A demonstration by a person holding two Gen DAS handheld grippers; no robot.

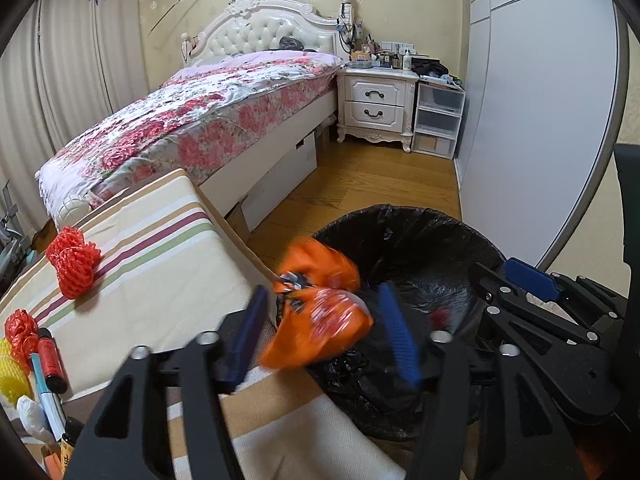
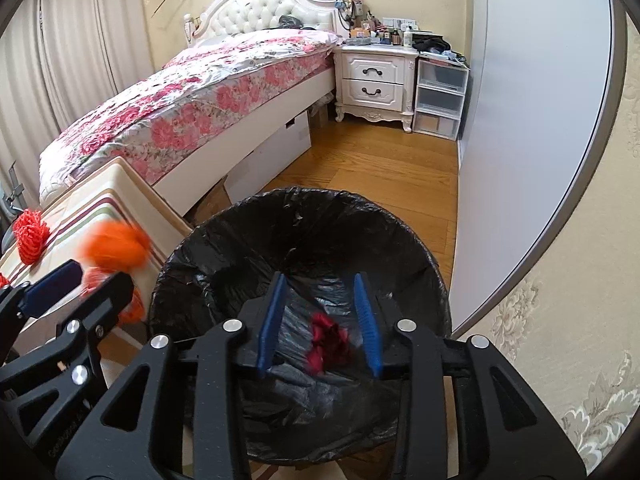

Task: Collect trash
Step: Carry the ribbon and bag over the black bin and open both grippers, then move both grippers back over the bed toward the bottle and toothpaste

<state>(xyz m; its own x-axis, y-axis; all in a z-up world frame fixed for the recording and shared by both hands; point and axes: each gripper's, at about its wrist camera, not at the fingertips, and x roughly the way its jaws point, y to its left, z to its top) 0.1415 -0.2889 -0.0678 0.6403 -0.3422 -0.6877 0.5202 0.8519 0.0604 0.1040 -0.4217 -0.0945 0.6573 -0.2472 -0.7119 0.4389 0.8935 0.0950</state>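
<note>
hanging over the bin (image 1: pixel 404 236), the left tool (image 1: pixel 320 332) is standing open, its blue fingers (image 1: pixel 250 332) spread to either side of an orange bag (image 1: pixel 320 312). the bag is blurred and crumpled, sitting between the fingers at the bin's near left rim; neither pad appears to be pressing on it, though the blur makes contact hard to judge. in the right wrist view the same bag (image 2: pixel 116 248) is showing as an orange smear just left of the bin (image 2: pixel 248 216), beside the left tool (image 2: pixel 76 280).

the right tool (image 2: pixel 320 320) is pointing down into the bin, its jaws parted and gripping nothing. a dark red scrap (image 2: pixel 328 340) is lying blurred on the black liner below, between the two fingers (image 2: pixel 272 324) but apart from them. in the left wrist view the right tool (image 1: pixel 516 280) is reaching in over the bin's right rim.

to the left, a striped tabletop (image 1: pixel 152 272) is carrying red mesh (image 1: pixel 72 264), a smaller red piece (image 1: pixel 20 328), yellow mesh (image 1: pixel 12 376) and a red tube (image 1: pixel 50 360). behind, a bed (image 1: pixel 192 120) and a nightstand (image 1: pixel 376 100) are standing on the wooden floor (image 1: pixel 380 176).
</note>
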